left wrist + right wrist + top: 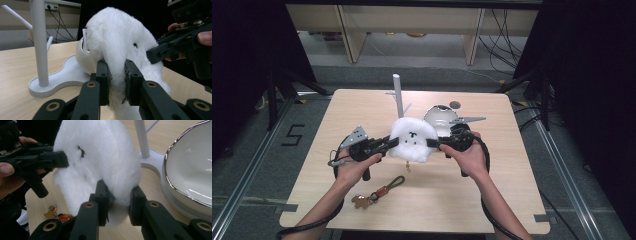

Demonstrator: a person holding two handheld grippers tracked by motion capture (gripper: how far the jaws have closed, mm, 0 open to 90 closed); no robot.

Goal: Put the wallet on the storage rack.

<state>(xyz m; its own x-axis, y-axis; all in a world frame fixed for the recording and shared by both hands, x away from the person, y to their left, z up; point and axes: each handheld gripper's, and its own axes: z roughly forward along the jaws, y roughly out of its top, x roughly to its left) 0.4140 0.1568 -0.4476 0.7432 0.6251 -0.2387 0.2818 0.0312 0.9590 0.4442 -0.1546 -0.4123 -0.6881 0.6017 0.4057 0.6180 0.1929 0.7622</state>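
A white fluffy plush toy [412, 138] with a small black face is held up over the middle of the table between both grippers. My left gripper [388, 143] is shut on the toy's left edge; in the left gripper view its jaws pinch the white fur [117, 82]. My right gripper [435, 143] is shut on the toy's right edge, and the fur [117, 202] bulges between its jaws in the right gripper view. A small charm hangs under the toy.
A white stand with a post and branches [397, 95] rises behind the toy, joined to a shiny white bowl [438, 117]. A keychain with a brown figure and red strap [374, 194] lies near the table's front edge [412, 227].
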